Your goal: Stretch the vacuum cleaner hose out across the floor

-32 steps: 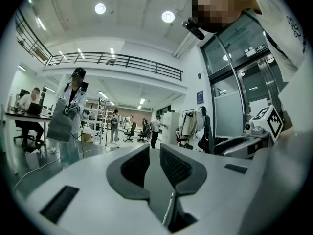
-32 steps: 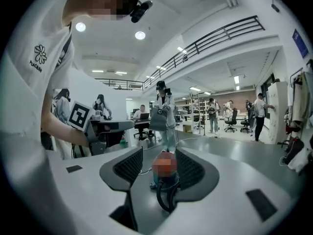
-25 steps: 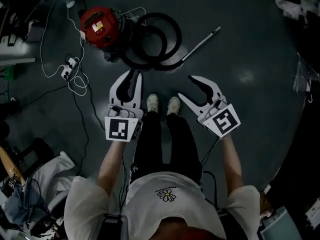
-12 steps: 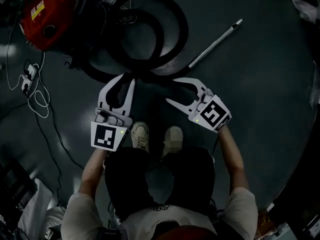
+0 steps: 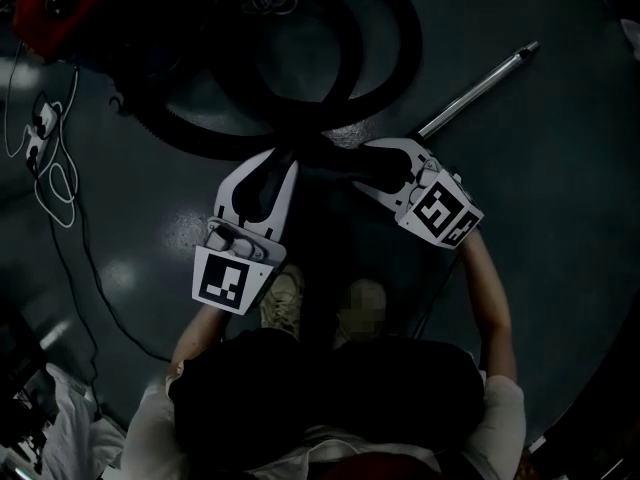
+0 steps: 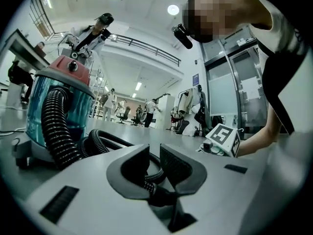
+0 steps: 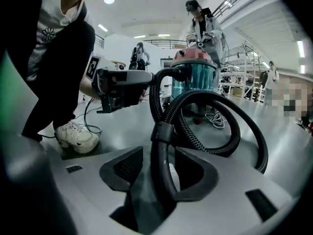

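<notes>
Seen from above, a person crouches on a dark, glossy floor with a two-jaw tool in each hand, both held low and reaching forward. The task's thing, a thick black ribbed vacuum cleaner hose (image 7: 193,134), lies just beyond the tips of both tools, wound in two or three overlapping loops.

The left tongs (image 5: 281,163) have their jaws closed together. In the left gripper view the hose shows through the opening behind the tips, but nothing appears clamped.

The right tongs (image 5: 360,165) have their jaws well apart. A smooth black curved tube (image 7: 159,170) at the hose's end stands between them. It leans against one jaw and leaves a gap at the other, so it is not gripped.

A slim silver metal wand (image 5: 480,83) runs away from the right tongs, outward and to the right. The cleaner itself, a round canister with a red lid (image 5: 55,8), stands beyond the left tongs and well off to their left, at the far side of the loops. A thin white power cable (image 5: 55,168) trails on the floor well to the left of the left tongs. The person's pale shoes (image 5: 283,303) are planted just behind both tools.

As a judgement, the task is barely begun. The hose is fully coiled and none of it has been drawn straight. What is left is nearly everything: closing the right tongs on the tube, then drawing that end away from the canister until the loops open into one line across the floor.
</notes>
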`<action>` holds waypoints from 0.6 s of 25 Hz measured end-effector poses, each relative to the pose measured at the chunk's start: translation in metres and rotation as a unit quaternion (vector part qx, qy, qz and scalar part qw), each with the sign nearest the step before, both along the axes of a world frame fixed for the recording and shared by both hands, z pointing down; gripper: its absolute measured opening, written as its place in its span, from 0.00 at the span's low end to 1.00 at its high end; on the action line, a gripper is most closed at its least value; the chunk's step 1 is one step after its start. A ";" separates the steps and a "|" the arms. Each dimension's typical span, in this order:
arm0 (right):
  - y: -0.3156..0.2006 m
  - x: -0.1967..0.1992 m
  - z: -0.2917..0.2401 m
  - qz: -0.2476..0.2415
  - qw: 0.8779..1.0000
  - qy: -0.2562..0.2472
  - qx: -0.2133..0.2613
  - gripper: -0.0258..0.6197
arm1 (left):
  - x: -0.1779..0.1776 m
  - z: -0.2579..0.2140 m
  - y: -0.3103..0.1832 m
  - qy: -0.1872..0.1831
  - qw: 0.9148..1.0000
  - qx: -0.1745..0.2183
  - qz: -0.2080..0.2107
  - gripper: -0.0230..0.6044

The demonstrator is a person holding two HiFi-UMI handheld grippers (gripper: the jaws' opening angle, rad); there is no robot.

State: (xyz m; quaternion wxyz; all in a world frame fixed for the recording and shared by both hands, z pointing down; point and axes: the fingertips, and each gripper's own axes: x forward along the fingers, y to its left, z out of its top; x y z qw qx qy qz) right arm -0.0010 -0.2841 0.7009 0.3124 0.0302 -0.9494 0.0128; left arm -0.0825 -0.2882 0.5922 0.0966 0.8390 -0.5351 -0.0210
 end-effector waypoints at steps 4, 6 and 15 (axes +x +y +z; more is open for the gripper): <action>-0.003 -0.004 0.018 -0.038 0.999 0.030 -0.009 0.37 | 0.003 0.008 0.003 0.012 1.000 -0.009 0.001 0.12; -0.001 -0.006 0.030 -0.064 0.996 0.054 -0.011 0.37 | 0.002 0.011 0.007 0.016 1.000 -0.012 0.000 0.12; 0.003 -0.037 0.065 -0.124 0.984 0.092 -0.089 0.34 | -0.013 0.024 0.010 0.019 0.999 -0.027 0.000 0.12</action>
